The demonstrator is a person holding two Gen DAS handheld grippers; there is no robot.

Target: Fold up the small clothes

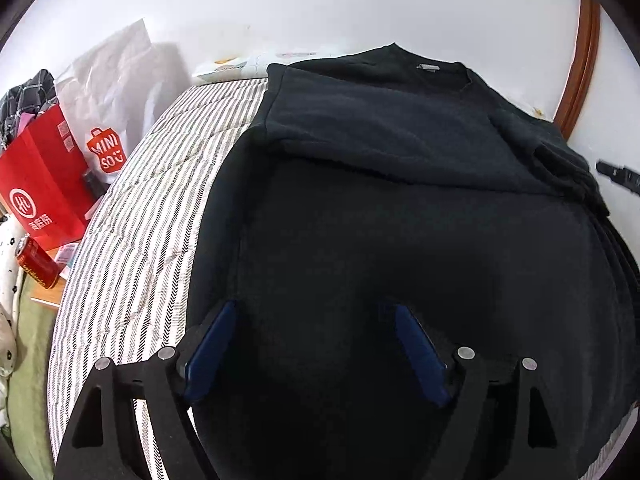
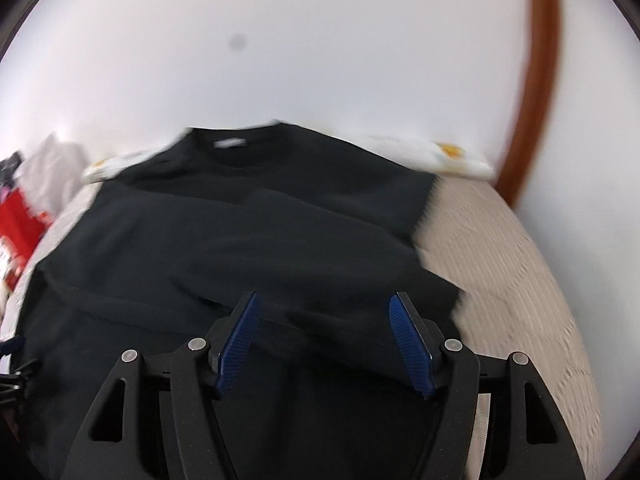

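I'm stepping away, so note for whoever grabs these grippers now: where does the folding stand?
Left gripper: jaws open, over the lower part of the black sweatshirt, gripping nothing.
Right gripper: jaws open, nothing pinched.
The sweatshirt lies on the striped bed cover, collar toward the wall, both sleeves folded in across the chest.
Left to do: fold the body, probably hem up toward the collar.

Matt black cloth sweatshirt (image 1: 400, 208) on striped woven bedcover (image 1: 160, 216).
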